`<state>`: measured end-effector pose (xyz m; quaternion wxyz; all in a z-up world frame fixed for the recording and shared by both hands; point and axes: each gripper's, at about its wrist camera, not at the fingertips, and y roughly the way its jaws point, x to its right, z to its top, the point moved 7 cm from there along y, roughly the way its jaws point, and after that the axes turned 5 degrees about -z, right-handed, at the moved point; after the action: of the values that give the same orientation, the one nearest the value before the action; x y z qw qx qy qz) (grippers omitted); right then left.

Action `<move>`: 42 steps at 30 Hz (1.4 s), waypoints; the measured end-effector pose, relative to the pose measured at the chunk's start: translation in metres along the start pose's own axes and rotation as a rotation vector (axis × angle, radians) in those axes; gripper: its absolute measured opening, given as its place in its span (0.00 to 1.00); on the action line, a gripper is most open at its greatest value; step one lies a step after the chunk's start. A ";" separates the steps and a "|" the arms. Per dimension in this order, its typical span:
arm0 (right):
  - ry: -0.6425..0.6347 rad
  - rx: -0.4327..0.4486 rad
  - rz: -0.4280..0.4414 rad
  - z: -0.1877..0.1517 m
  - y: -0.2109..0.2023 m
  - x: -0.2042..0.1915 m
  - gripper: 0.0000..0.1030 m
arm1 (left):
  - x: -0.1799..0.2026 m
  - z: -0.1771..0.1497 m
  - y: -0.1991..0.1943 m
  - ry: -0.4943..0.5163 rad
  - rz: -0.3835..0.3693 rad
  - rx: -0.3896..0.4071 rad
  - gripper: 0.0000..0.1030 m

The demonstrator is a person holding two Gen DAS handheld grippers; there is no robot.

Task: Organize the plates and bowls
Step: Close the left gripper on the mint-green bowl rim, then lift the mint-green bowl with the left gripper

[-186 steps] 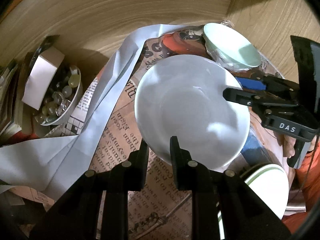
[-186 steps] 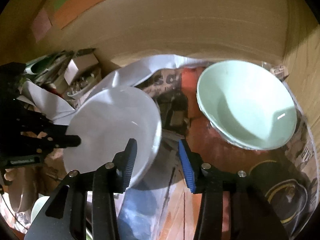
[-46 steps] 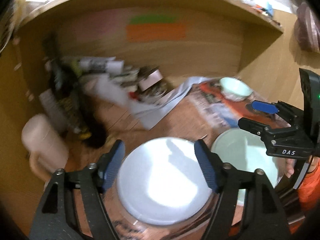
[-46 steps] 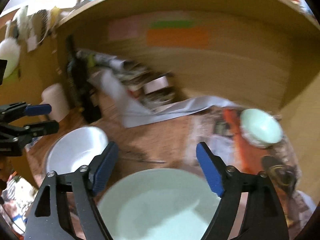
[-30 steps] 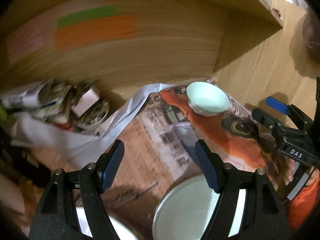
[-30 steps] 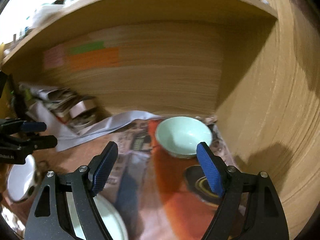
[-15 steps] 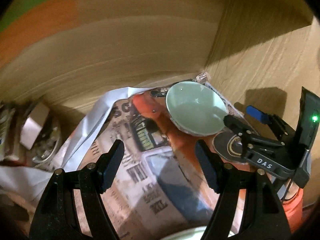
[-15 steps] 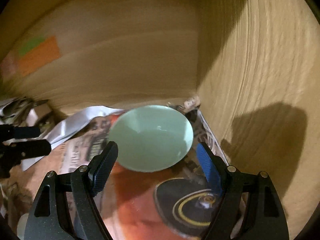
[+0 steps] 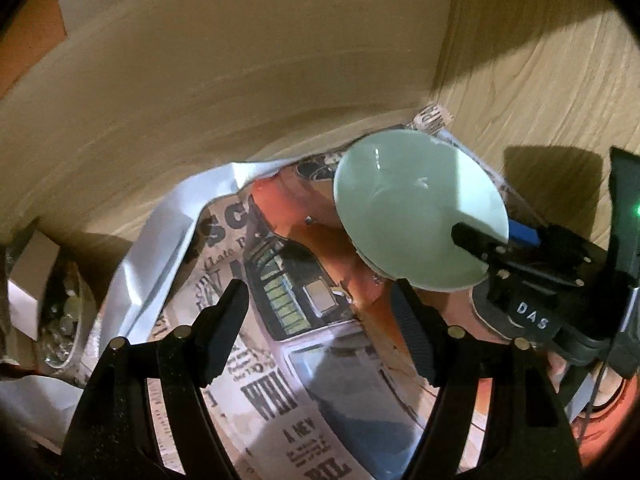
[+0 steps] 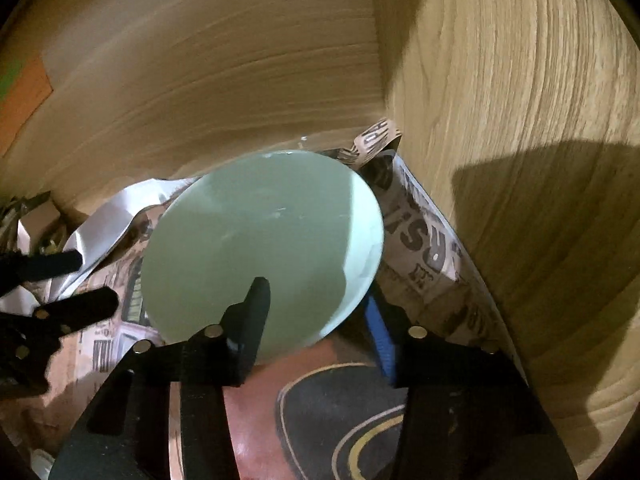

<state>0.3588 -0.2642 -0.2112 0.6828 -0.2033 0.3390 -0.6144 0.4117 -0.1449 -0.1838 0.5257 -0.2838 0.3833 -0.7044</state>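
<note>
— Where's the bowl?

— The pale green bowl (image 10: 260, 248) sits mid-frame on newspaper (image 9: 280, 360), in the shelf's back corner. It looks hard, smooth and breakable, so I take it by the rim. My right gripper (image 10: 316, 312) has just been closing; one finger is inside, one outside.

— Pinching yet?

— I can't tell. My left gripper (image 9: 320, 320) is spread, holding nothing.

— Anything in the way?

— The wooden side wall (image 10: 520, 160) is close on the right. A dish of small bits (image 9: 64, 320) sits far left.

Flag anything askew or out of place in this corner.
The pale green bowl sits tilted, its rim between the right gripper's closing jaws. Under it, the newspaper lies rumpled, its corner curling up the wooden wall.
</note>
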 end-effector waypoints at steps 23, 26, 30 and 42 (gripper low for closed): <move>-0.178 -0.059 0.168 -0.024 -0.011 -0.029 0.20 | -0.028 -0.014 0.032 -0.086 0.009 -0.124 0.17; -0.180 -0.056 0.156 -0.023 -0.006 -0.034 0.21 | -0.030 -0.014 0.029 -0.097 -0.002 -0.127 0.14; -0.169 -0.057 0.163 -0.023 -0.006 -0.036 0.22 | -0.032 -0.009 0.013 -0.096 -0.012 -0.094 0.14; -0.138 -0.058 0.190 -0.025 -0.014 -0.033 0.24 | -0.047 -0.004 -0.016 -0.141 -0.029 -0.043 0.33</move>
<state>0.3308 -0.2310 -0.2118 0.7535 -0.2316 0.3265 -0.5216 0.4132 -0.0965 -0.1727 0.5347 -0.3495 0.3563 -0.6819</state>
